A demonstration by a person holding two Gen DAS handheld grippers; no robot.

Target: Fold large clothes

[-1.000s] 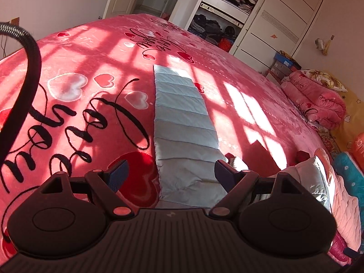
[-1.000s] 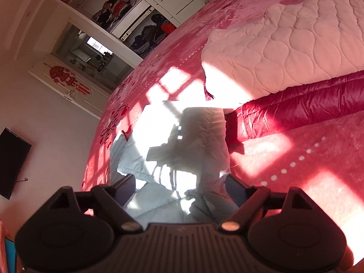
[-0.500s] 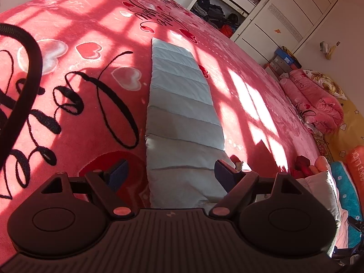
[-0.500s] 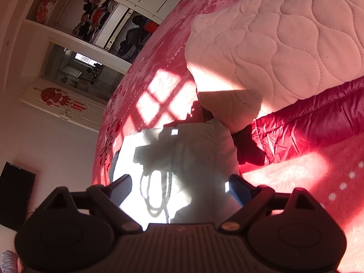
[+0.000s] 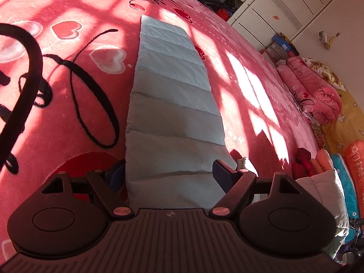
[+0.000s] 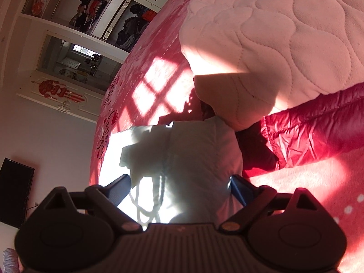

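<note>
The pale blue quilted down coat (image 5: 173, 104) lies on the bed's pink heart-printed blanket (image 5: 68, 72), already brought in to a long narrow strip that runs away from the left wrist camera toward the wardrobe; by the look of it the lengthwise folds are done and the crosswise folds, end over end, are still to come. In the right wrist view the coat's other end (image 6: 195, 159) lies in strong sun with a drawstring trailing over it, close beside a dark red puffer jacket (image 6: 318, 134) and a cream quilted blanket (image 6: 284, 34) that sit on the same bed. The left gripper (image 5: 169, 173) straddles the near end of the strip, jaws wide but closing, one blue pad at each edge of the fabric and not yet pressing it. The right gripper (image 6: 182, 186) is likewise wide, opening a little more, with the coat's end between its pads, nothing held.
</note>
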